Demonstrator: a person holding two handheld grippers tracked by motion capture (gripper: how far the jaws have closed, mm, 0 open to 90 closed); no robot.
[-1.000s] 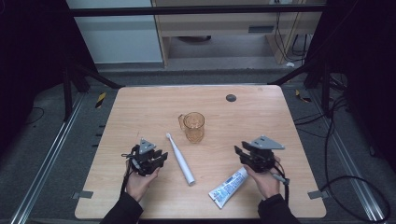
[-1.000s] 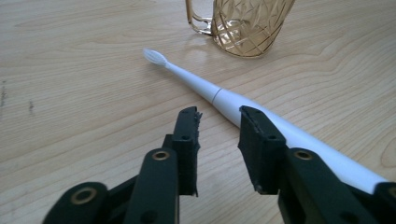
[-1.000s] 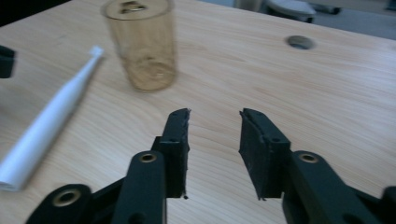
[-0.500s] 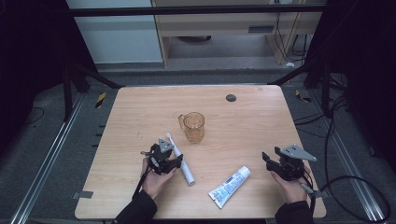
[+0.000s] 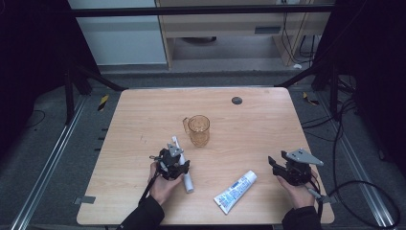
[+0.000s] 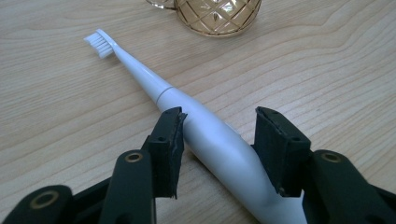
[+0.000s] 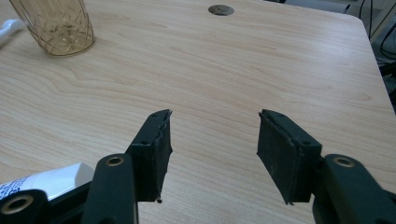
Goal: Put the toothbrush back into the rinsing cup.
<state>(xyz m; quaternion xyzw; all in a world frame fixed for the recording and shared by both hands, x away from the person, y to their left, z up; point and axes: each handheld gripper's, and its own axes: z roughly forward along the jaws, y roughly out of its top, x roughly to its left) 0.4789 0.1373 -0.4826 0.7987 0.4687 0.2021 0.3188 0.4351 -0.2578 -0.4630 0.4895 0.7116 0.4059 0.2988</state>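
Since a second ago: both hands have shifted; the left gripper (image 5: 171,160) has slid rightward onto the toothbrush, and the right gripper (image 5: 282,170) has swung away toward 3 o'clock, off the toothpaste tube.
Left gripper state: its jaws have just been opening and then eased in a little; in the left gripper view they straddle the handle of the electric toothbrush (image 6: 196,121), one pad grazing or just beside it, the other apart, so it is not yet clamped.
Toothbrush place: flat on the wooden table (image 5: 143,120), at about 7 o'clock from the cup, bristle head toward the cup, thick end toward the person.
Why held so: the jaws sit across the thick handle, likely because that is the widest, firmest part to pinch.
Right gripper state: jaws spread with bare table between them in the right gripper view (image 7: 212,135); nothing held.
Toothpaste tube (image 5: 234,192): lies at about 9 o'clock of the right gripper, near but apart.
Amber glass cup (image 5: 198,129): upright near the table's middle, probably the holder for the brush.
Cable hole cover (image 5: 236,100): at 12 o'clock on the table, uninvolved.
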